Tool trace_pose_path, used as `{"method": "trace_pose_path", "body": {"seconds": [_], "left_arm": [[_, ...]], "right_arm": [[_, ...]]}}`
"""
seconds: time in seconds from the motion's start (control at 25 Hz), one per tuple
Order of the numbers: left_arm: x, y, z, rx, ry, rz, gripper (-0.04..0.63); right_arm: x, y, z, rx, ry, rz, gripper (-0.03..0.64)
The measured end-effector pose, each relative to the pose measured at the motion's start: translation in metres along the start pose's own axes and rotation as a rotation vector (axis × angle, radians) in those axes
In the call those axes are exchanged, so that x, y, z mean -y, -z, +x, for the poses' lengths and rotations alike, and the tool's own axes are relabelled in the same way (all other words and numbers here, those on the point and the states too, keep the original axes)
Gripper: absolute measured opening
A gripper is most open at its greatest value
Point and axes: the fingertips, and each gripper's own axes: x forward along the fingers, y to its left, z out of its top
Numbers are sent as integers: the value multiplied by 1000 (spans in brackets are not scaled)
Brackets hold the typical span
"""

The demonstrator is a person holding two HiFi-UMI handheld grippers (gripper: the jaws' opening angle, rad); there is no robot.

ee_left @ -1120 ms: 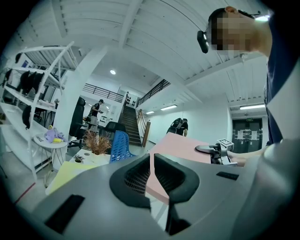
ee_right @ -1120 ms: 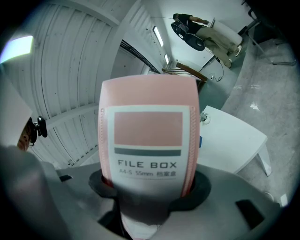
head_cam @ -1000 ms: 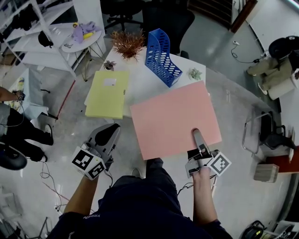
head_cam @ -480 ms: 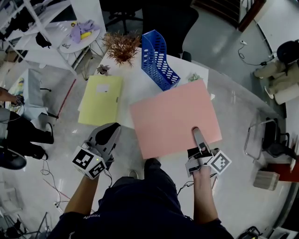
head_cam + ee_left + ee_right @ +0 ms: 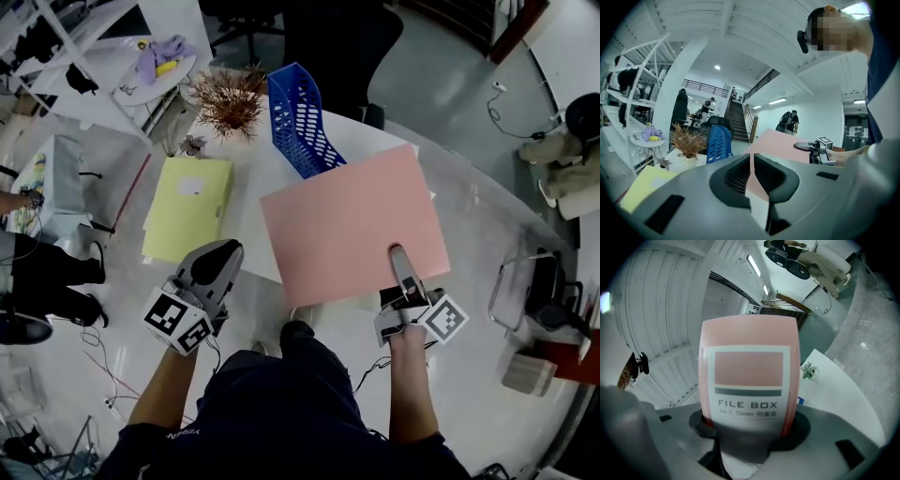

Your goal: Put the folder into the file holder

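Note:
A pink file-box folder [image 5: 352,225] is held flat above the near edge of the white table [image 5: 253,178]. My right gripper [image 5: 403,272] is shut on its near edge. In the right gripper view the folder's labelled spine [image 5: 747,376] stands between the jaws of the right gripper [image 5: 747,427]. The blue mesh file holder [image 5: 298,117] stands upright at the table's far side, just beyond the folder's far edge. My left gripper [image 5: 217,262] hovers low at the left, off the table, shut with nothing in it. In its own view the left gripper [image 5: 752,164] points at the holder [image 5: 717,143].
A yellow folder [image 5: 187,208] lies flat on the table's left part. A dried brown plant [image 5: 228,98] and a tiny potted plant [image 5: 192,145] stand left of the holder. A dark office chair [image 5: 342,42] is behind the table. A small round side table [image 5: 155,66] stands far left.
The pink folder, still in my right gripper, has come a little closer to the blue holder. The table and its things have slid left in view. My left gripper stays as it was.

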Motion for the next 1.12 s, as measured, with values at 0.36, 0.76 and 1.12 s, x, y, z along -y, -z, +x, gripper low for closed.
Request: {"method": "trace_pose_path", "body": {"seconds": [0.36, 0.76, 1.12], "left_arm": [[-7, -9, 42, 8, -31, -1, 51], [-11, -20, 61, 29, -53, 9, 51], [-14, -23, 73, 39, -56, 0, 51]], "right_arm": [[3, -59, 38, -7, -48, -140, 262], [-5, -107, 64, 0, -76, -303, 262], [-20, -131, 87, -5, -78, -463, 261]]}}
